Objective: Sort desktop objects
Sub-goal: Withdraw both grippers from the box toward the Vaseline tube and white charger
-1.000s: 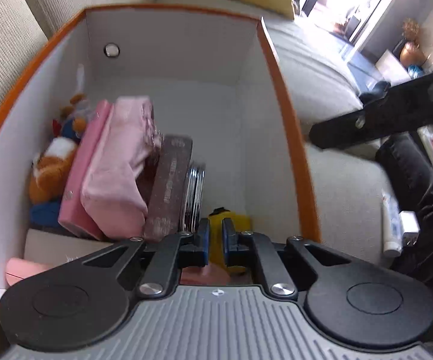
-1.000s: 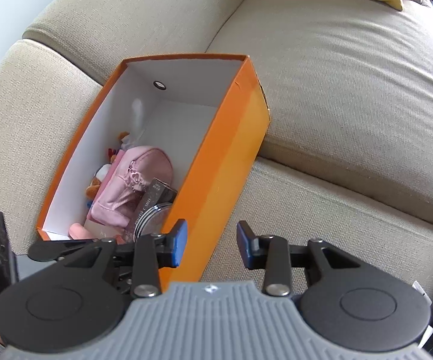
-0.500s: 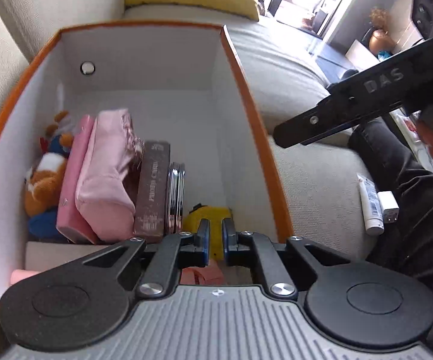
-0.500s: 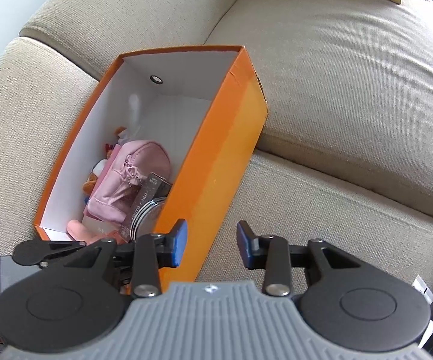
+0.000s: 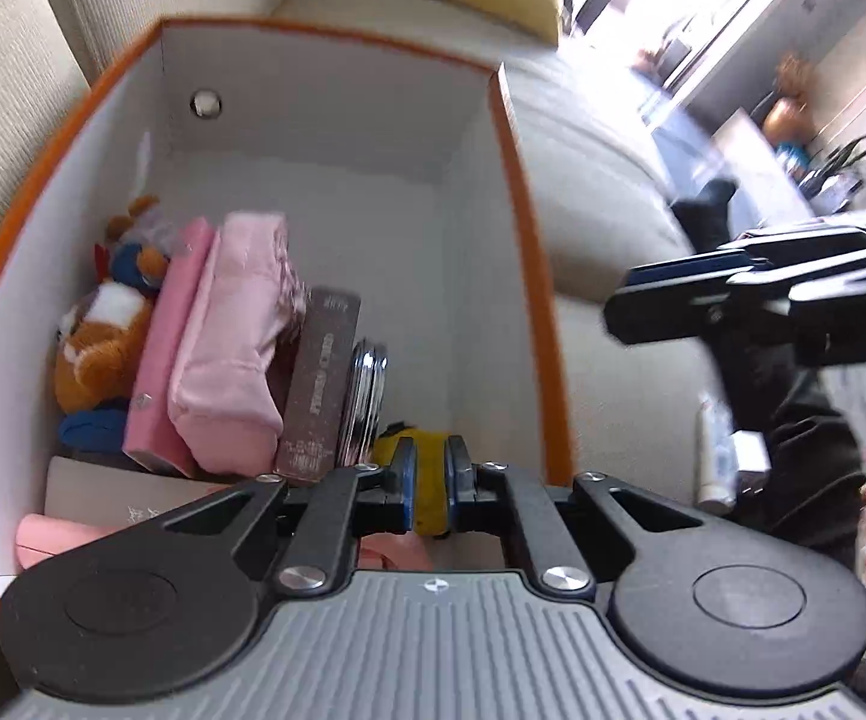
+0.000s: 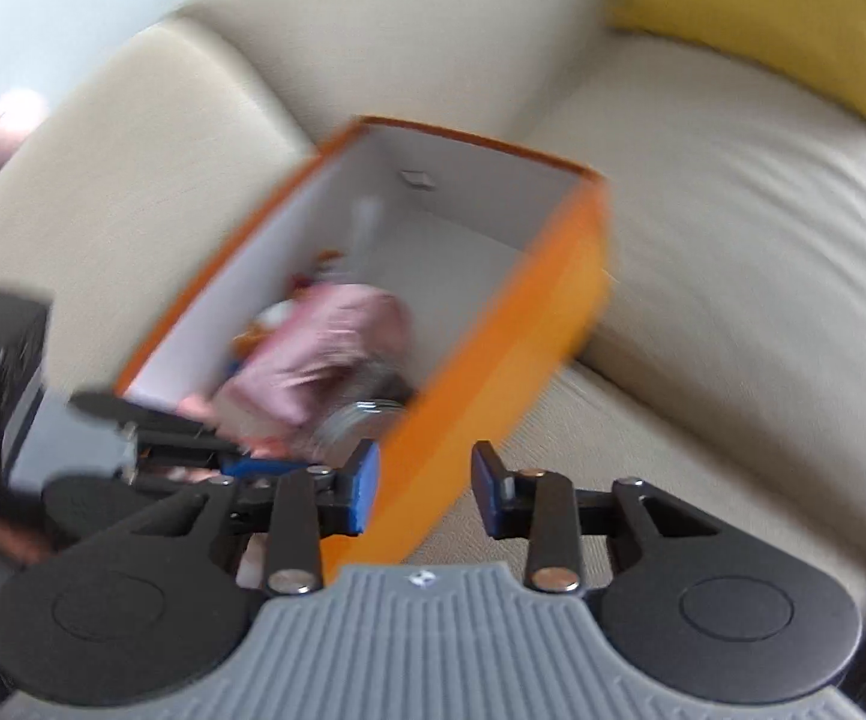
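Over on the couch (image 6: 733, 252) sits the orange box (image 5: 529, 276), filling most of the left camera's frame, and that's where all the desk stuff is ending up. Everything is stood on edge along the left half of the box, like files: a stuffed toy (image 5: 102, 348) against the left wall, then a pink case (image 5: 162, 360), a soft pink pouch (image 5: 234, 348), a brown book-like thing (image 5: 321, 384) and something shiny and round (image 5: 366, 396). My guess is they're packed upright to save floor space, since the right and far parts of the box are bare.

The left gripper (image 5: 428, 489) hangs low at the near end of the box, its tips nearly together with only a thin gap. A yellow thing (image 5: 426, 450) shows right behind that gap, lower middle of the frame. I can't tell if it's pinched or just lying on the box floor behind the tips.

The right gripper (image 6: 423, 489) is outside the box, tips well apart and holding nothing, with the box's orange side wall showing between them at the bottom middle of its very blurry view. Looks like it's just waiting its turn. In the left camera's lower right, a white tube (image 5: 712, 456) and a small white block (image 5: 751, 459) lie on the couch beside the box, probably next to go in.
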Demonstrator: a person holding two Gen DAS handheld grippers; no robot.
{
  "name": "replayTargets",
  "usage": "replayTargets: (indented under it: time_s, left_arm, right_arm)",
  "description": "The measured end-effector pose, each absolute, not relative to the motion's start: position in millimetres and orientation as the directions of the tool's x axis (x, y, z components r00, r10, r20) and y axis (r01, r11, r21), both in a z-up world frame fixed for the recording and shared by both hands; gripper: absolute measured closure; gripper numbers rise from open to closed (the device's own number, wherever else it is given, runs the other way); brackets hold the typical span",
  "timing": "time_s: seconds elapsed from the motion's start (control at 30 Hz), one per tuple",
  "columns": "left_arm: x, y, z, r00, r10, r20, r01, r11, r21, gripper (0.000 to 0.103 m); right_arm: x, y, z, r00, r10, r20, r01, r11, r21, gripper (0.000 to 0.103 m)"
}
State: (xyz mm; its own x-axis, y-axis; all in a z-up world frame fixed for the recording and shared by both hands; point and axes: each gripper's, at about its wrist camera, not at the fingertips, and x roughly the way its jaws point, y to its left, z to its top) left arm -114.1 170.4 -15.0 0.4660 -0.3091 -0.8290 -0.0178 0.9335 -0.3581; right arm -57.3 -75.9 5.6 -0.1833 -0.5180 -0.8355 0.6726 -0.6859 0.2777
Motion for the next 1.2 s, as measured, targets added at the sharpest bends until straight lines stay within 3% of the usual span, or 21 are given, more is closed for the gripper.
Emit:
replayTargets:
  time_s: [0.2, 0.53, 0.9, 1.2]
  left_arm:
    - [-128.0, 179.5, -0.3, 0.521, -0.239, -0.819, -0.051, 0.949, -0.31, 0.094]
    - [-147.4, 202.2, -9.5, 0.562, -0.246, -0.79, -0.076, 0.936, -0.345, 0.094]
    - [-151.3, 219.5, -16.0, 0.581, -0.276, -0.766, -0.088, 0.914, -0.396, 0.094]
    - [-157.3, 215.7, -14.0, 0.575, -0.271, -0.772, -0.093, 0.916, -0.39, 0.094]
  right_arm:
    - [-36.6, -142.8, 7.8, -0.081, -0.385, -0.92, 0.89, -0.443, 0.108, 0.076]
    - [-22.5, -208.7, -57.7, -0.016, -0.14, -0.99, 0.982, -0.191, 0.011, 0.086]
    - [-24.8, -224.3, -92.6, -0.008, -0.025, -1.0, 0.991, -0.135, -0.005, 0.089]
    - [-27.6, -215.1, -92.3, -0.003, -0.043, -0.999, 0.987, -0.158, 0.004, 0.089]
